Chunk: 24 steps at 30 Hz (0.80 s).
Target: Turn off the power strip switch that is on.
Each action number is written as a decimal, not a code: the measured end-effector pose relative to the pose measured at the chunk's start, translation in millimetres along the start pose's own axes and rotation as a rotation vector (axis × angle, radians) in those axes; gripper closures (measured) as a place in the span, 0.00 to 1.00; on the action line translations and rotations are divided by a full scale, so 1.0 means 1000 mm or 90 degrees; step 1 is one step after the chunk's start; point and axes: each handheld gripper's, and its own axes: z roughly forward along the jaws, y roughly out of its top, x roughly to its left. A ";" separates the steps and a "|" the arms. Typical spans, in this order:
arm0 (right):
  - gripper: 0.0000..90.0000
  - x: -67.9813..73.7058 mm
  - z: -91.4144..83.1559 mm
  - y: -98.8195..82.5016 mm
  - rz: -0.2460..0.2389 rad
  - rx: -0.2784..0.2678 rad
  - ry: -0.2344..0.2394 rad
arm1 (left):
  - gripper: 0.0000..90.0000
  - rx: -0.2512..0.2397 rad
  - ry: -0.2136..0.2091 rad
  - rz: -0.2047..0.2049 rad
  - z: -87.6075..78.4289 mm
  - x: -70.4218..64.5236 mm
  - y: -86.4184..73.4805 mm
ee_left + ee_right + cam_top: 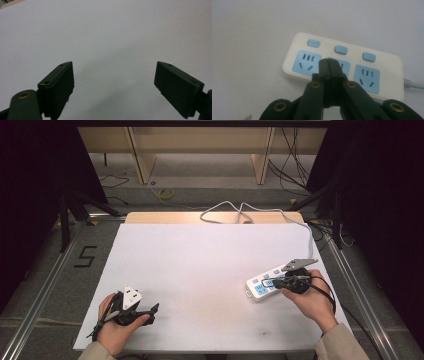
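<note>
Power strip (274,281) lies on the right part of the white table (200,270), near its right edge. Right gripper (329,62), jaws pressed together and holding nothing, hovers over the middle socket, probably to press a blue switch (341,49); next move needs small, exact aim. Left gripper (150,312) rests at near left, jaws apart and empty, with much free surface around.

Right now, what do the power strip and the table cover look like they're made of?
Power strip: likely moulded plastic, smooth white satin shell with rounded edges, light-blue socket faces and switches. Table cover: matte white sheet, probably paper or thin board; flat, no glare, straight-cut edges over a wooden top. Can't confirm which.
</note>
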 end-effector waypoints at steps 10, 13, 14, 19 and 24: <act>1.00 0.001 0.005 0.007 -0.003 0.008 0.003 | 0.18 0.000 -0.001 0.001 0.000 0.000 0.000; 1.00 0.001 0.007 0.009 -0.004 0.014 0.004 | 0.18 0.000 0.000 0.001 0.000 0.000 0.000; 1.00 0.002 0.008 0.009 -0.004 0.014 0.004 | 0.18 0.000 0.000 0.001 0.000 0.000 0.000; 1.00 0.003 0.011 0.014 -0.003 0.014 0.007 | 0.18 -0.001 -0.001 0.001 0.000 -0.001 0.000; 1.00 0.004 0.013 0.017 -0.005 0.015 0.008 | 0.18 0.000 -0.001 0.001 0.000 -0.001 0.000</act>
